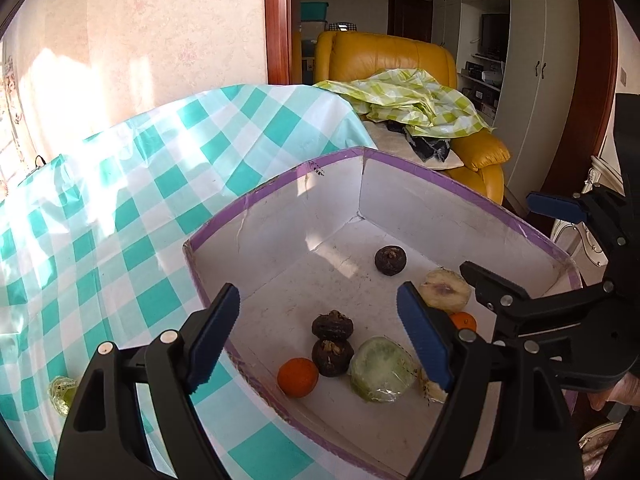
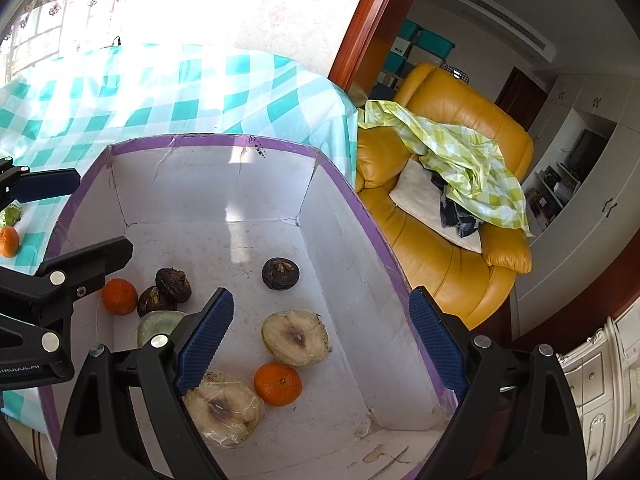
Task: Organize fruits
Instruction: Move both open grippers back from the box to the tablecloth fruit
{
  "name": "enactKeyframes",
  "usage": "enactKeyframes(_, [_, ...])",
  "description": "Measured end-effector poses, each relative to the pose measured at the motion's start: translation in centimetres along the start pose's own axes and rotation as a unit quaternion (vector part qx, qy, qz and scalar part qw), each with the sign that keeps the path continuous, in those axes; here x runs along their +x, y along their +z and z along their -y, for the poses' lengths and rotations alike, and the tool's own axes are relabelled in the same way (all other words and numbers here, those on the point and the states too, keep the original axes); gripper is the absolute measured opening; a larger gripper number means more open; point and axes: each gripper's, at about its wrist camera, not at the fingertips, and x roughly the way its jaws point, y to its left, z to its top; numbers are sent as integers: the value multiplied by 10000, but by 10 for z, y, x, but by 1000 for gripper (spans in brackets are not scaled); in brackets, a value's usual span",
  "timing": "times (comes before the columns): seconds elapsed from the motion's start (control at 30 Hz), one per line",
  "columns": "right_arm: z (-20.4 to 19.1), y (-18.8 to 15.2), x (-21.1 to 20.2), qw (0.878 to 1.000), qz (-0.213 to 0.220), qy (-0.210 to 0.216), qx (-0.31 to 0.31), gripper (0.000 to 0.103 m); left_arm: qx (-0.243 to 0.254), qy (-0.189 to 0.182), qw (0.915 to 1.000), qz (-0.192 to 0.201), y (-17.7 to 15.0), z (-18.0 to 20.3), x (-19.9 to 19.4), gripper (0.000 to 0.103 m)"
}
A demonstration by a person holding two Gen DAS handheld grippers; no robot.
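Note:
A white box with a purple rim (image 1: 280, 178) (image 2: 200, 140) stands on the checked table. Inside lie two oranges (image 1: 298, 377) (image 2: 277, 384), three dark brown fruits (image 1: 390, 260) (image 2: 281, 273), a wrapped green fruit half (image 1: 382, 374) and pale cut fruit halves (image 2: 295, 338) (image 2: 222, 408). My left gripper (image 1: 320, 340) is open and empty above the box's near left part. My right gripper (image 2: 324, 344) is open and empty above the box's right part; it also shows in the left wrist view (image 1: 508, 240).
An orange (image 2: 8, 240) and a wrapped green fruit (image 1: 62, 394) (image 2: 10, 214) lie on the teal checked tablecloth (image 1: 120, 208) left of the box. A yellow armchair (image 2: 460, 184) with a green checked cloth stands beyond the table's right edge.

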Motion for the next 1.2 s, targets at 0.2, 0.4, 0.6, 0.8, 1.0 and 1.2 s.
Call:
enactKeyframes(0.2, [-6,3,-11,9999,124,-4,-69,87,-73,28,9998,194,-4,-11,-21,82])
enactKeyframes(0.4, [-11,9,-25,9994,338,-4,-17,87,-220,129,9991,343,-14,-30,-39,85])
enactKeyframes(0.6, [-22,17,-40,9982,584,108,3,87,-431,305,9978,403,-28,-55,-51,85])
enactKeyframes(0.8, [-38,23,-53,9965,778,316,28,87,-792,485,9948,429,-44,-93,-59,85])
enactKeyframes(1.0, [-58,29,-64,9937,900,671,25,87,-1185,706,9894,446,-61,-134,-67,85])
enactKeyframes(1.2, [-73,33,-68,9881,937,1184,276,87,-1593,929,9820,417,-80,-175,-71,85])
